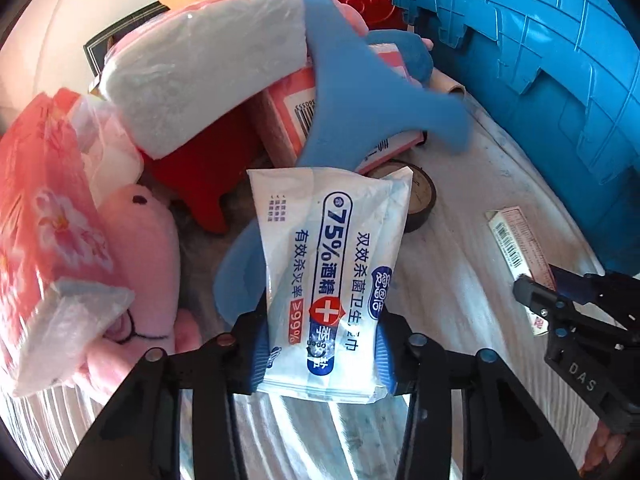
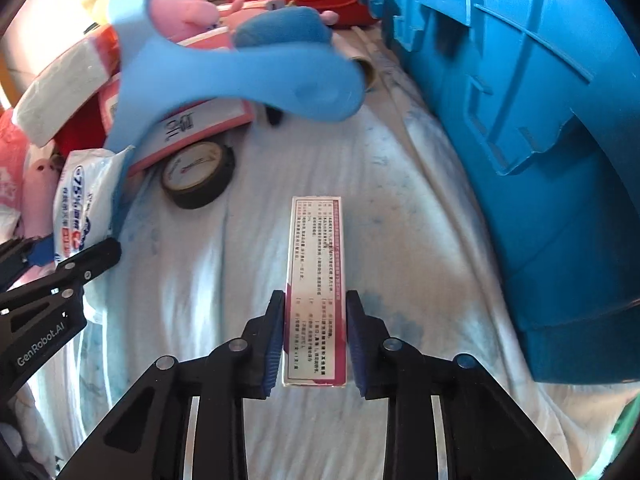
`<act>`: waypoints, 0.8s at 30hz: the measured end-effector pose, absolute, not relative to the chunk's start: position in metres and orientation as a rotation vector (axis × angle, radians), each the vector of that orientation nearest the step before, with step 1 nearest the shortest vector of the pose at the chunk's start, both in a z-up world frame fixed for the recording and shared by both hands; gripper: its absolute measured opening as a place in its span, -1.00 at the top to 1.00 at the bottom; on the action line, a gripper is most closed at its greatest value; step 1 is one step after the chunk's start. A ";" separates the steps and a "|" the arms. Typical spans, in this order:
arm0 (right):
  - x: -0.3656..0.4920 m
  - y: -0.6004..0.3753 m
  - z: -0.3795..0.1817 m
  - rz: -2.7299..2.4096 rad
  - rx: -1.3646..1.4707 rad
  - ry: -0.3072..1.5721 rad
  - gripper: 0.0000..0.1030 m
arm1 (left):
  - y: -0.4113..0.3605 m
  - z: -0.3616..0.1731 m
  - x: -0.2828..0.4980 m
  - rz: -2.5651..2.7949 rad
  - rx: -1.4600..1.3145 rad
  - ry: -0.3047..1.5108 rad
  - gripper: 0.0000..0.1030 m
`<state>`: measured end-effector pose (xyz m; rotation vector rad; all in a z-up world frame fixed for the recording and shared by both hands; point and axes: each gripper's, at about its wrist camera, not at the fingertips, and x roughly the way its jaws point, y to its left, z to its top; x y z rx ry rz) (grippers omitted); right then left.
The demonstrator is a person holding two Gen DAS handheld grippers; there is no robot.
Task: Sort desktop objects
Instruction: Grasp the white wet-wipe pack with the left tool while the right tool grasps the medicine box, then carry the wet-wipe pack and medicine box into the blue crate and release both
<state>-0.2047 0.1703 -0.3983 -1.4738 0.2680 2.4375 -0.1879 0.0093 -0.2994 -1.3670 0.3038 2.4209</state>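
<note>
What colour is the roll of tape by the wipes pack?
Black tape roll, clearest in the right wrist view.

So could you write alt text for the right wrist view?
The right claw is shut on a narrow printed box lying on a pale cloth. A big blue crate stands to its right; a black tape roll and wipes pack lie left.

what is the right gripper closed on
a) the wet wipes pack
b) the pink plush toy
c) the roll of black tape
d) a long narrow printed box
d: in the right wrist view the right gripper has its pads pressed against both sides of the long narrow printed box, while the wet wipes pack sits in the left gripper and the roll of black tape lies untouched on the cloth.
</note>
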 end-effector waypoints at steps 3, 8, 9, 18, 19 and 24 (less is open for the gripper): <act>-0.202 0.164 -0.397 2.459 -1.473 0.270 0.45 | 0.003 -0.293 -0.183 2.428 -1.360 0.285 0.21; -0.201 0.148 -0.382 2.524 -1.446 0.232 0.45 | -0.007 -0.270 -0.171 2.455 -1.326 0.218 0.21; -0.201 0.144 -0.377 2.544 -1.436 0.224 0.45 | -0.010 -0.264 -0.169 2.463 -1.315 0.211 0.21; -0.205 0.109 -0.323 2.728 -1.285 0.118 0.45 | -0.026 -0.203 -0.167 2.570 -1.204 0.164 0.21; -0.207 0.107 -0.315 2.748 -1.265 0.106 0.45 | -0.029 -0.194 -0.165 2.587 -1.190 0.158 0.21; -0.207 0.097 -0.270 2.840 -1.157 0.045 0.45 | -0.036 -0.157 -0.155 2.649 -1.103 0.139 0.21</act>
